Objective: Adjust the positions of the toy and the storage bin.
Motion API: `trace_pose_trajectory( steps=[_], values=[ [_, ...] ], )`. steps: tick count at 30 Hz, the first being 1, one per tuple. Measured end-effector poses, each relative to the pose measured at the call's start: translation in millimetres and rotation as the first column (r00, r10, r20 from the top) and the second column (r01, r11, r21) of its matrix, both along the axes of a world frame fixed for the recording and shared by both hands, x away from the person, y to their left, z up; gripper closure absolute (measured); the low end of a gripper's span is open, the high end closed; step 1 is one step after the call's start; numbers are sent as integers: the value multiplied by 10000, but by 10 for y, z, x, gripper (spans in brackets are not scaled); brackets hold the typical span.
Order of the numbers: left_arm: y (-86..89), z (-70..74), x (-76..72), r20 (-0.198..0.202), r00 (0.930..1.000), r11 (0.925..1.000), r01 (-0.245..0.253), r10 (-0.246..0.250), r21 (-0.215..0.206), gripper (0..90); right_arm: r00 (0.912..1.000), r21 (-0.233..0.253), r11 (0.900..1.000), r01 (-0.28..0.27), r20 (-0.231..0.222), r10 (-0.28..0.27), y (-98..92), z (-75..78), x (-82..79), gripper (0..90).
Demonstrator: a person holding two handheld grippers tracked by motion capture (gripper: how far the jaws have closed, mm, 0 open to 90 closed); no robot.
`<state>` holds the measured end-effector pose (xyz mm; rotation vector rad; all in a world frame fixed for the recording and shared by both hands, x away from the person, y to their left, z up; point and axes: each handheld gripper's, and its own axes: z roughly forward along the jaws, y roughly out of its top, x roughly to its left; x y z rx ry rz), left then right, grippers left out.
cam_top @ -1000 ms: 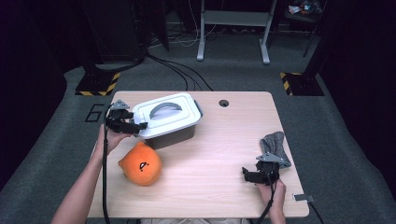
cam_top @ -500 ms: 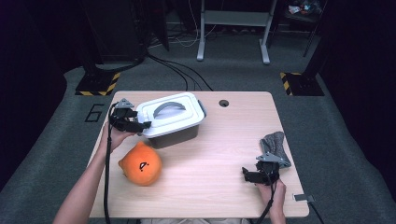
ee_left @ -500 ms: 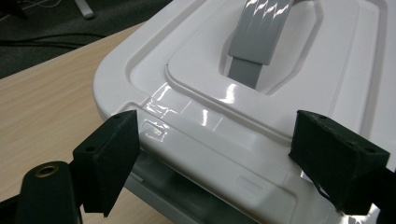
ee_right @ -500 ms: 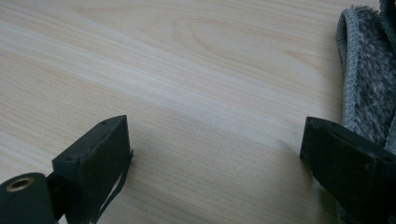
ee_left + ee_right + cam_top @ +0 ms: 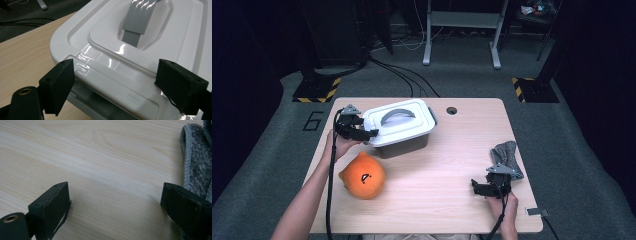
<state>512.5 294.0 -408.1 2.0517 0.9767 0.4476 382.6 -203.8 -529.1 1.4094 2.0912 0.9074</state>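
A grey storage box with a white lid (image 5: 399, 125) and a grey handle (image 5: 398, 115) stands at the table's back left. My left gripper (image 5: 368, 134) is open at the lid's left end. In the left gripper view the jaws straddle the lid's (image 5: 140, 50) near edge, below the handle (image 5: 138, 17). An orange plush toy (image 5: 363, 175) lies in front of the box. My right gripper (image 5: 476, 188) rests open on the bare wood at the front right, with a grey cloth (image 5: 507, 157) just behind it. The cloth (image 5: 197, 162) lies beside the right jaw.
The wooden table (image 5: 447, 155) has a round cable hole (image 5: 451, 110) near its back edge. Dark floor with cables and metal stand legs (image 5: 462, 35) lies beyond. A small grey object (image 5: 534, 212) sits at the front right corner.
My left gripper has moved right, from beside the box to the lid's left end. The right gripper, plush toy and cloth have stayed where they were.
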Motion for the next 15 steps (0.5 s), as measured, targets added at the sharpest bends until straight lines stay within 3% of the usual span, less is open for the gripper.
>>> trace_pose_trajectory(
  steps=[15],
  values=[
    [-122,15,20,-62,9999,9999,99,-98,132,156,10000,-14,10000,6,6,-6,2,0,-2,78]
  ],
)
